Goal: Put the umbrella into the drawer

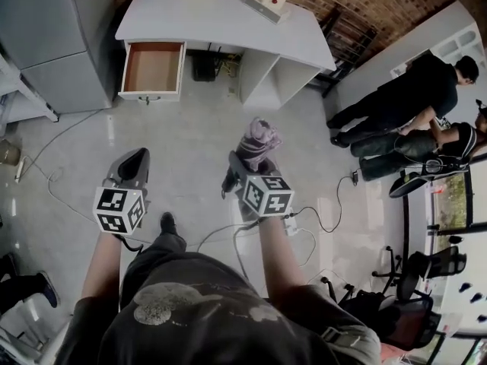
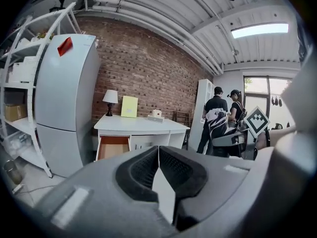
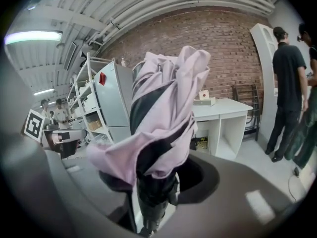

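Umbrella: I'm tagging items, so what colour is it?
The umbrella is pale pink with black panels; best in the right gripper view.

Light was even and fairly bright, from a ceiling lamp (image 2: 260,29) and a window (image 2: 257,90). The floor (image 1: 110,131) carried pale glare. Both gripper views bowed toward dark rounded edges; the left gripper (image 2: 158,150) looked blurred up close.
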Tool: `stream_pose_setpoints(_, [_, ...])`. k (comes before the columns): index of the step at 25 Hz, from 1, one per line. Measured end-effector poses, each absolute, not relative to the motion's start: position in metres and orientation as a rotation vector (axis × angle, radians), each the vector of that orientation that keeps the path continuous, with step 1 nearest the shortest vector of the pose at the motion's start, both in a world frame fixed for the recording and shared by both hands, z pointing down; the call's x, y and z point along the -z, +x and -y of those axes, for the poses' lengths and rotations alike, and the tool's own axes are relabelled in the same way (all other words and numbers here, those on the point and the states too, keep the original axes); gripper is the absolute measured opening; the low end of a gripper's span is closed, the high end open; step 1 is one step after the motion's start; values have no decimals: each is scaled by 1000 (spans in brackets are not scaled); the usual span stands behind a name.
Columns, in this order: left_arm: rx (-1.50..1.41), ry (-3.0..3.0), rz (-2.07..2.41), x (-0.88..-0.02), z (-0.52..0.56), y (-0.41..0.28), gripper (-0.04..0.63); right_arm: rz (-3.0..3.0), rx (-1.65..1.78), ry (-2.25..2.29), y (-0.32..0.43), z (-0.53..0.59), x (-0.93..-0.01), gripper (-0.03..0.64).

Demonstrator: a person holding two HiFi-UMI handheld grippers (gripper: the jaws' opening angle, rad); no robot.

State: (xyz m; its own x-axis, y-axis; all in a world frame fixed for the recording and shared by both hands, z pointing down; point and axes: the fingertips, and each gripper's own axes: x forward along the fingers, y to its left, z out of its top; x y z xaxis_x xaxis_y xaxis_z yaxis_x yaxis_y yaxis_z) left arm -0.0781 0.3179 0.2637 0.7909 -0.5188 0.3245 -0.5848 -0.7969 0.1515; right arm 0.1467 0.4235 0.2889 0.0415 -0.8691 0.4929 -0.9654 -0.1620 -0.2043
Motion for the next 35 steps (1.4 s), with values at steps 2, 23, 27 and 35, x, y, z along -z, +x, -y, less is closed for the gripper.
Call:
stream_pose_setpoints(2, [-394,2726,844,-267,-291,-79,15,1884,-788,2140,149,-397,-289,209])
stream_pose_setpoints(23, [-391,2660,941,-289,-153,-74,15,1969,-772,2035,162,-230,-304,209])
stream_pose_setpoints(27, [-436,2626,1020,-297,-127,-57,15,2042,-817,1935,178,-187,-324,209])
stream_pose_setpoints(35, [-473,2442,1217,-318,-78,-12,15,2161,-860,1664,216,-94,-367,209])
